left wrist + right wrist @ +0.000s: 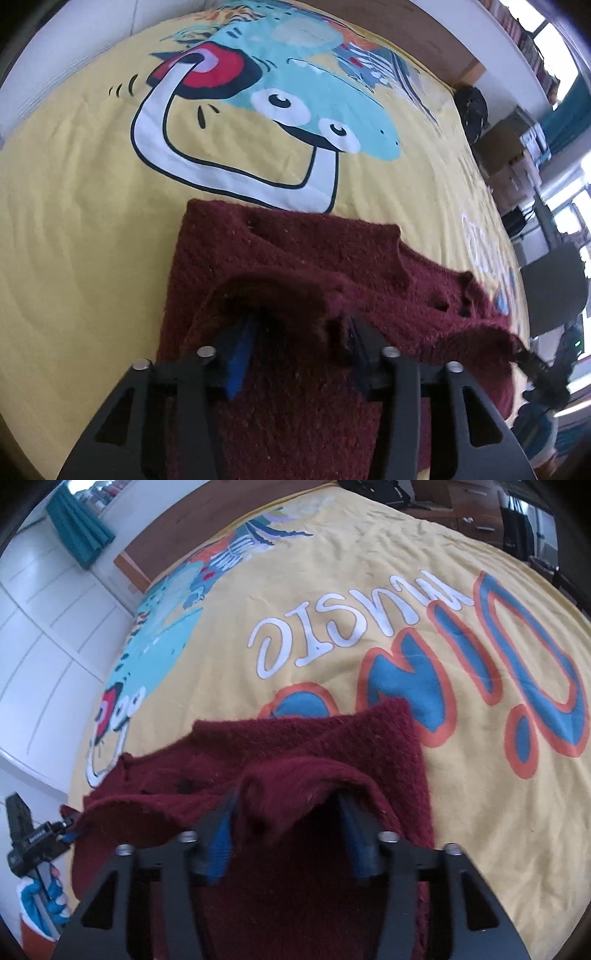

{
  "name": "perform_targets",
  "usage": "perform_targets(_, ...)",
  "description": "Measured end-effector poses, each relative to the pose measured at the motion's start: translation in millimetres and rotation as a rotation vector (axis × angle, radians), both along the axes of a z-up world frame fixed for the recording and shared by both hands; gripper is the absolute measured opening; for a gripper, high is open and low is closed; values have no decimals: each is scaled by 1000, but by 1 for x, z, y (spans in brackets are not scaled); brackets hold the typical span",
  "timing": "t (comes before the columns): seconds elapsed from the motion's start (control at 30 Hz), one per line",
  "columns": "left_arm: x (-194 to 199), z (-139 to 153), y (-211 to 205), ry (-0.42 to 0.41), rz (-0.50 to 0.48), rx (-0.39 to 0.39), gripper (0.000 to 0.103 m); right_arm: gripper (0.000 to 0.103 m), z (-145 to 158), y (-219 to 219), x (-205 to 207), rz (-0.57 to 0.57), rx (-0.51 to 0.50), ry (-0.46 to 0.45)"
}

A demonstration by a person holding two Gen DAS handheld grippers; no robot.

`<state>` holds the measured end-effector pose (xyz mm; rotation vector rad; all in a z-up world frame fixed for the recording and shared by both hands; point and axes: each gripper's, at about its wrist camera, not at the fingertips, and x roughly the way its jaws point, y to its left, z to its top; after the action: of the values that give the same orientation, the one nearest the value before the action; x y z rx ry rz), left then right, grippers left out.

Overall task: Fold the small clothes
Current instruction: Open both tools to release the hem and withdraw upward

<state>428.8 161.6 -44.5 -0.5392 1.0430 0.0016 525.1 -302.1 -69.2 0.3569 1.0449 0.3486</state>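
Left wrist view has the left gripper (299,332) with a raised hem of the maroon knit sweater (280,251) draped over both fingers; I honestly can't tell whether they pinch it or just sit under it. Same story in the right wrist view for the right gripper (288,812). The sweater lies on the yellow cartoon bedspread (74,221), toward its near edge, with the far part flat. My take: carry both corners forward at matching height and pace, keep the edge taut between the grippers, and lay it down square on the far edge. Thick knit will probably sag in the middle, so don't rush.
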Motion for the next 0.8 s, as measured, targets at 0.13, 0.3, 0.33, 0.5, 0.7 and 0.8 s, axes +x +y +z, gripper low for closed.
perform_targets(0.13,1,5,8,-1,22,-70,48,67,8,-2,5,-14,15,-2)
perform_targets(0.3,-6,21,13,-29,21,-57,61,68,21,-13,6,-27,-7,-26)
perform_targets(0.33,-8,24,15,-35,24,-57,61,68,23,-13,5,-24,-15,-32)
perform_targets(0.5,-14,41,17,-71,25,4,62,68,30,1,-5,53,-104,-95)
perform_targets(0.7,-7,44,-16,-100,-63,138,62,68,25,45,-17,176,-253,-171)
perform_targets(0.8,0,38,-39,-111,-112,215,62,68,13,55,-20,210,-300,-165)
